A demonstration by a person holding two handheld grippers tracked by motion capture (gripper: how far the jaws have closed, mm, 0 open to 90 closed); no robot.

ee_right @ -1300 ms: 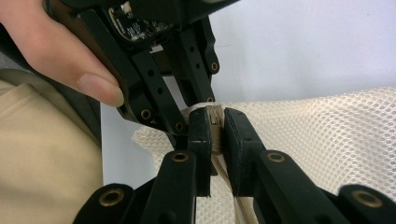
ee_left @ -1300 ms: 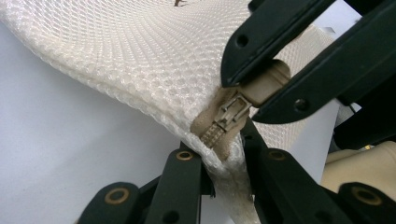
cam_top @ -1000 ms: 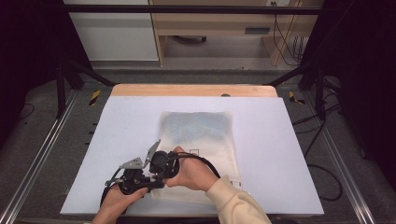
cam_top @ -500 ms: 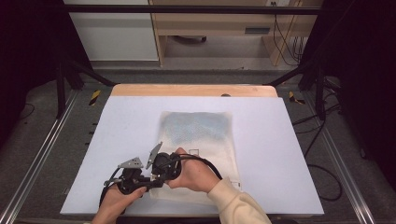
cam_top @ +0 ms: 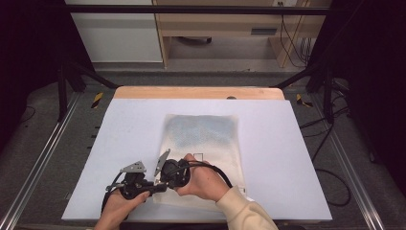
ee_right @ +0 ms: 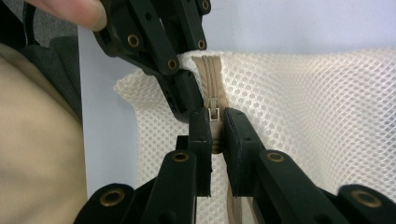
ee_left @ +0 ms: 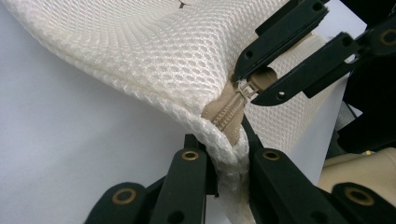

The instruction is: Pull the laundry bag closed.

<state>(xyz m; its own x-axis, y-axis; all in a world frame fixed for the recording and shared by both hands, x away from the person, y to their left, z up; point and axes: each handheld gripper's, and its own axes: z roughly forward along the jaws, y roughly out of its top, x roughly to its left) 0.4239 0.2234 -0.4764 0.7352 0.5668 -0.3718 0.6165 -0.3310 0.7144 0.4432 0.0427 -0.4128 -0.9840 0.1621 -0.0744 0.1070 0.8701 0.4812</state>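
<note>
A white mesh bag (cam_top: 203, 139) with a tan zipper (ee_left: 229, 114) lies flat on the pale mat. At its near left corner the two grippers meet. My left gripper (ee_left: 223, 142) is shut on the bag's corner, pinching the mesh and the zipper's end. My right gripper (ee_right: 215, 126) is shut on the small metal zipper pull (ee_right: 215, 114), a short way along the zipper from that corner. In the high view the left gripper (cam_top: 152, 186) and the right gripper (cam_top: 163, 181) sit almost tip to tip. A blue-grey patch shows through the bag's far half.
The pale mat (cam_top: 119, 143) covers the table, with a wooden strip (cam_top: 198, 92) along the far edge. Metal rails (cam_top: 43, 158) run down both sides. Cables (cam_top: 330, 177) lie on the floor to the right.
The right gripper has edged slightly toward the left one at the bag's corner. The left hand has stayed put.
</note>
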